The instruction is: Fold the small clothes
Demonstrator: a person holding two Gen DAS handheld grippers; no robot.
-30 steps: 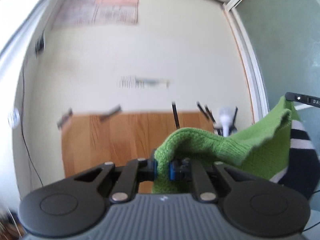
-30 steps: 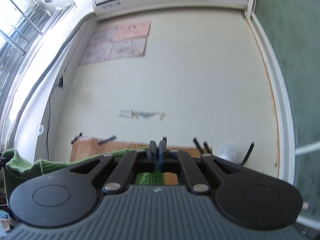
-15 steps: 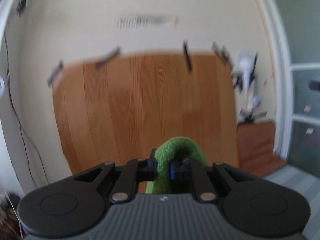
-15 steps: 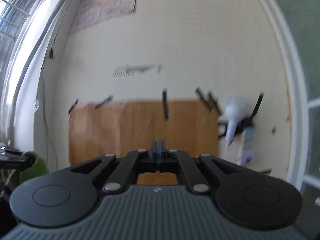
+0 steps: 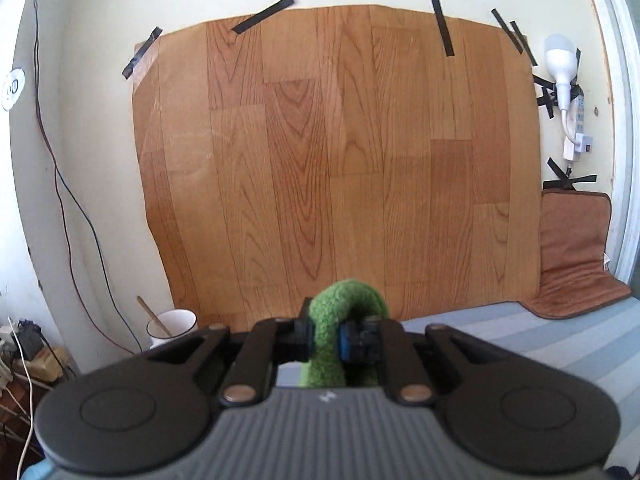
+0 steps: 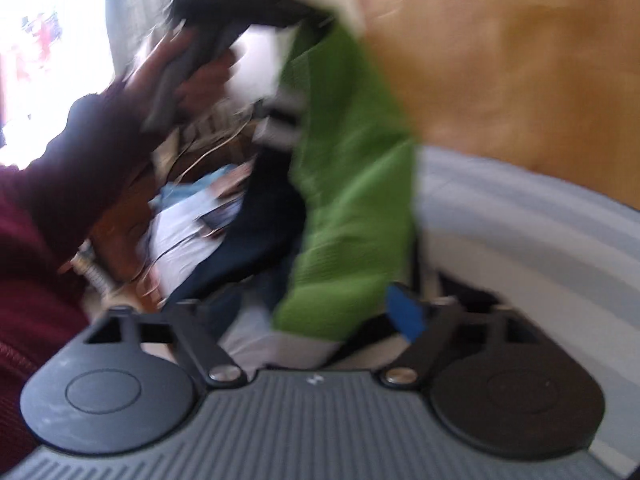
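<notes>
My left gripper (image 5: 326, 334) is shut on a fold of a green knit garment (image 5: 344, 292), which bulges up over the pads. The right wrist view is blurred. There the same garment (image 6: 352, 200), green with navy and white stripes, hangs down from the left gripper (image 6: 240, 4), held by a hand (image 6: 176, 68) at upper left. My right gripper (image 6: 304, 316) is low beside the bed, its jaws opening wide. The garment's lower end hangs between them, and the blue right pad (image 6: 404, 316) is just clear of the cloth.
A wood-pattern sheet (image 5: 320, 140) is taped to the wall ahead. Grey striped bedding (image 5: 540, 344) lies below it, with a brown cushion (image 5: 572, 240) at the right. A white mug (image 5: 172, 326) and cables stand at lower left. A maroon sleeve (image 6: 60, 168) fills the left.
Both grippers dropped and tipped downward, from facing the upper wall. The left stayed shut on the green garment. The right swung left toward the hanging garment and went from shut to wide open.
</notes>
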